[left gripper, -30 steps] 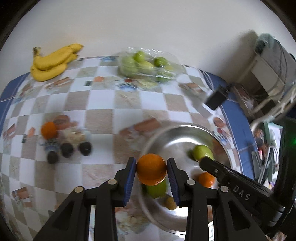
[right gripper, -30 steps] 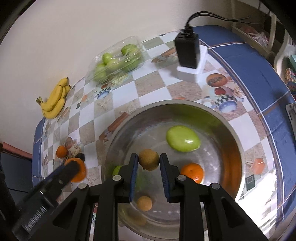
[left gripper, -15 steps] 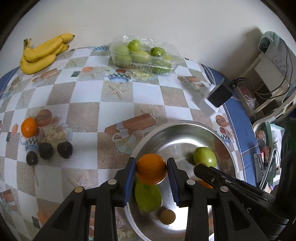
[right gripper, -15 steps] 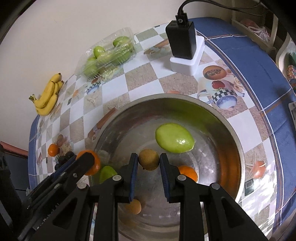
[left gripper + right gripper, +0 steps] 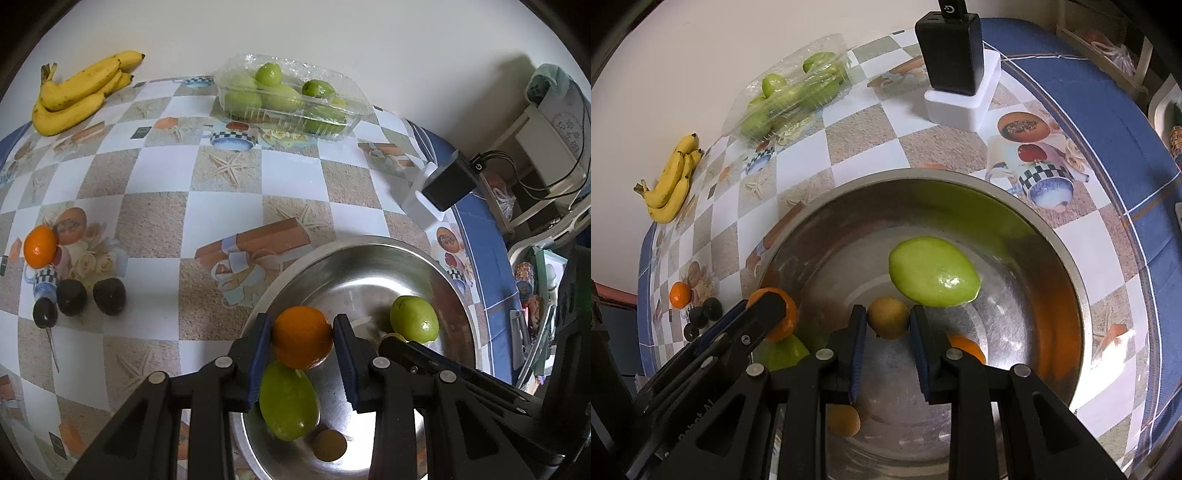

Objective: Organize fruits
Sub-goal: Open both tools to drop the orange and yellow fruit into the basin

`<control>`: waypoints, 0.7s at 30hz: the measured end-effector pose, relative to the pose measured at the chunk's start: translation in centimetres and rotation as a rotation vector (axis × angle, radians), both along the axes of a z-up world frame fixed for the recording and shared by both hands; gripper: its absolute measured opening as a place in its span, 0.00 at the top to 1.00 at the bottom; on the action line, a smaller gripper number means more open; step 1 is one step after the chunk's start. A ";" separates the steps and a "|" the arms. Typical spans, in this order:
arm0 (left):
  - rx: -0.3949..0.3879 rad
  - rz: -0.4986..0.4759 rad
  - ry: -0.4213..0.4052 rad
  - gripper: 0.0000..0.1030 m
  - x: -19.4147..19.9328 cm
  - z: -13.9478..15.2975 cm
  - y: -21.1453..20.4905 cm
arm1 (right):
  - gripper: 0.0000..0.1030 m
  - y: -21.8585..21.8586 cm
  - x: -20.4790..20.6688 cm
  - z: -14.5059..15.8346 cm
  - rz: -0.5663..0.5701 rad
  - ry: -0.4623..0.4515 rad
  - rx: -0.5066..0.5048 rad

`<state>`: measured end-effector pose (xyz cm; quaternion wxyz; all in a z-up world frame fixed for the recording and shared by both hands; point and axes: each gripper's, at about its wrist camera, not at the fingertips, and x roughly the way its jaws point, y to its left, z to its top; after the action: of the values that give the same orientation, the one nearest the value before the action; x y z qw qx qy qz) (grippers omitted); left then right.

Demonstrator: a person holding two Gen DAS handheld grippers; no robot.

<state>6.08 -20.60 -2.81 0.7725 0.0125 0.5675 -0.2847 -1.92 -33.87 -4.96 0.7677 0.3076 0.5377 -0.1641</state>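
Table (image 5: 229, 206) w/ bowl (image 5: 369, 254), bananas (image 5: 74, 96), tray (image 5: 291, 99)

Left wrist view: looking steeply down along the left tool (image 5: 302, 341), close over the near-left rim of the steel bowl (image 5: 354, 245), facing across the checkered desk (image 5: 159, 177) toward the wall. Right wrist view: steeply down along the right tool (image 5: 888, 319), nearer still, right over the bowl's inside. Shared by both: bowl, bananas (image 5: 79, 90), clear fruit tray (image 5: 288, 98), black charger (image 5: 448, 181), each other's tool.
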 end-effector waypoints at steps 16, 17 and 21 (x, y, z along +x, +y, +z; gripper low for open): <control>-0.054 0.047 -0.009 0.56 0.8 3.4 2.1 | 0.74 0.4 -0.2 2.8 0.012 -0.065 -0.037; -0.045 0.055 -0.014 0.56 0.9 3.7 2.4 | 0.74 0.4 -0.3 3.0 0.014 -0.068 -0.042; 0.003 0.095 -0.036 0.56 1.1 4.1 3.7 | 0.74 0.7 -0.3 3.3 0.021 -0.070 -0.050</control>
<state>7.19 -16.91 1.29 0.7952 -0.0081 0.5537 -0.2468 -2.23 -33.20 -1.68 0.7950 0.2883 0.5097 -0.1585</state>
